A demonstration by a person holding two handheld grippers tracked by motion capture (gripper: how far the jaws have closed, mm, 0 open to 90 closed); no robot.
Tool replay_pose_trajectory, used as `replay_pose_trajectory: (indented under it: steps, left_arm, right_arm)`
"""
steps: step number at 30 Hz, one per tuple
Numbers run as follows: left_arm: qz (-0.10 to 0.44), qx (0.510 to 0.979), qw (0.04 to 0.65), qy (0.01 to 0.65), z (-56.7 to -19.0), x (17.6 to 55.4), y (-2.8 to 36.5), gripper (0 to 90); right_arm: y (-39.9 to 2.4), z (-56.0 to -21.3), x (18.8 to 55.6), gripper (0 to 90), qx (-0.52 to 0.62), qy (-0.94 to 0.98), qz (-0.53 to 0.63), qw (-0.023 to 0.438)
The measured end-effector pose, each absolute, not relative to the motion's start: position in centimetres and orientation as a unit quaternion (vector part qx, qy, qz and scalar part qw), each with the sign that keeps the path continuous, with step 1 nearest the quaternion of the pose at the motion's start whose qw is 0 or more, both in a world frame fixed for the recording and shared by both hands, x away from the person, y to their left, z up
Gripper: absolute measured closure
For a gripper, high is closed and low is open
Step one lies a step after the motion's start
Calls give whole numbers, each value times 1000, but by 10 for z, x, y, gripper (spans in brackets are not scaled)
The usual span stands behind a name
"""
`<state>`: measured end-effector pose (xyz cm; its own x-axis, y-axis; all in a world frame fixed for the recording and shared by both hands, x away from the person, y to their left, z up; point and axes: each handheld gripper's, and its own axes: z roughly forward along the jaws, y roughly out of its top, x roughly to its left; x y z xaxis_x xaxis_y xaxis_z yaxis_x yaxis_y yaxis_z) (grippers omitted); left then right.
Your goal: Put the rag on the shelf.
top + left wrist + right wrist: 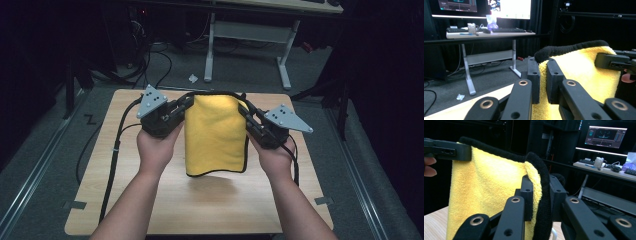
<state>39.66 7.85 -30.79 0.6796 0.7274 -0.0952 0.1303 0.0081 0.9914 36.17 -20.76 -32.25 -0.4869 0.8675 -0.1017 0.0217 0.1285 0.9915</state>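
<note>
Hanging limp above the table (210, 200), the cloth (216, 135) is pinched at its black-edged top corners by the left gripper (184, 106) and right gripper (246, 114), jaws closed on it (soft, light, best held by that hem)

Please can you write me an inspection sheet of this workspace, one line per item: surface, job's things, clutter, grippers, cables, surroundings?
Surface: light wooden table with rounded corners, bare around the cloth.
Job's things: one yellow cloth with black edging, held up by its two upper corners and hanging lifted off the table.
Clutter: nothing seen on the table; a small white scrap lies on the floor beyond it.
Grippers: left gripper shut on the cloth's corner; right gripper shut on the other corner, over the black edge.
Cables: a black cable trails from the left gripper over the table's left edge.
Surroundings: dark room, grey floor, a white-legged desk behind carrying monitors and keyboards.
</note>
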Motion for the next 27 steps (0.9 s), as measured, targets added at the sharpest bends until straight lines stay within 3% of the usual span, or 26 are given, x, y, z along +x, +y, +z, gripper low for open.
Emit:
replay_pose_trajectory:
  steps: [27]
  left_arm:
    - [272,690,585,328,-315,503,71,828]
  right_arm:
    - [-216,-313,472,783,360,666,548,356]
